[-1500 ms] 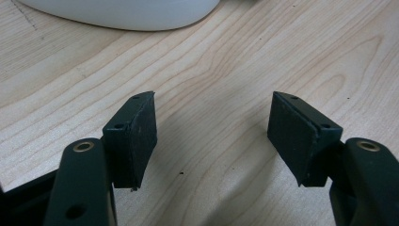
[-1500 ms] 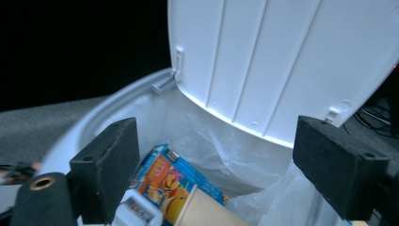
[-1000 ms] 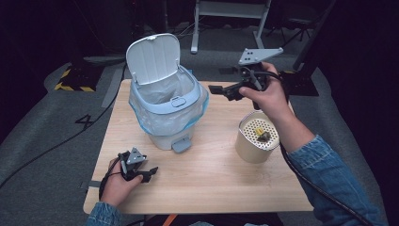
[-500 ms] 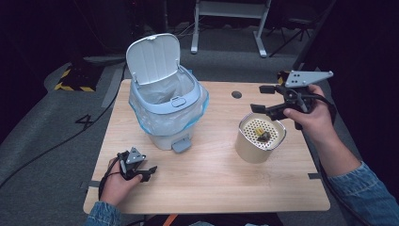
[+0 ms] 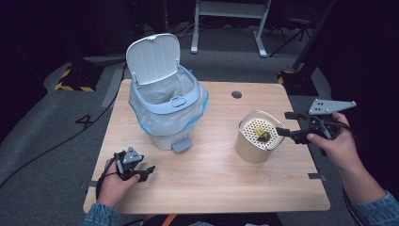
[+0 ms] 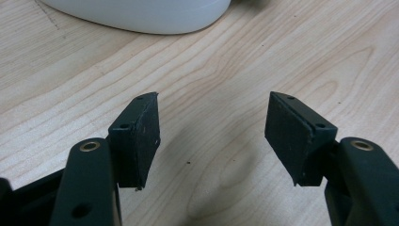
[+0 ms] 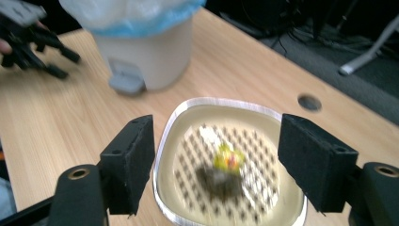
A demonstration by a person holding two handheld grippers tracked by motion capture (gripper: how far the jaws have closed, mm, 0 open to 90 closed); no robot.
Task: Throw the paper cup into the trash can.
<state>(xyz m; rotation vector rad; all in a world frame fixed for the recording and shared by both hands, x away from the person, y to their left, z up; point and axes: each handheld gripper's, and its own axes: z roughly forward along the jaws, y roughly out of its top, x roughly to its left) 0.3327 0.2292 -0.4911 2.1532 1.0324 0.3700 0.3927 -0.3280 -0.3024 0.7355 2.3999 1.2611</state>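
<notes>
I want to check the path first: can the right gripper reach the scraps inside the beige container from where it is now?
Probably yes. The right gripper hangs at the container's rim, jaws open, and the scraps lie uncovered on the perforated insert.

Table brightly lit, surroundings dark; right gripper view motion-blurred.

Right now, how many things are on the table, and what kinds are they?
Pedal bins with the lid up: 1
Cream canisters with a holed top: 1
Small scraps on that top: 2, one yellow, one dark
Hand-held grippers: 2, left hand-held gripper resting on the table, right hand-held gripper beside the canister
Total: 6
</notes>
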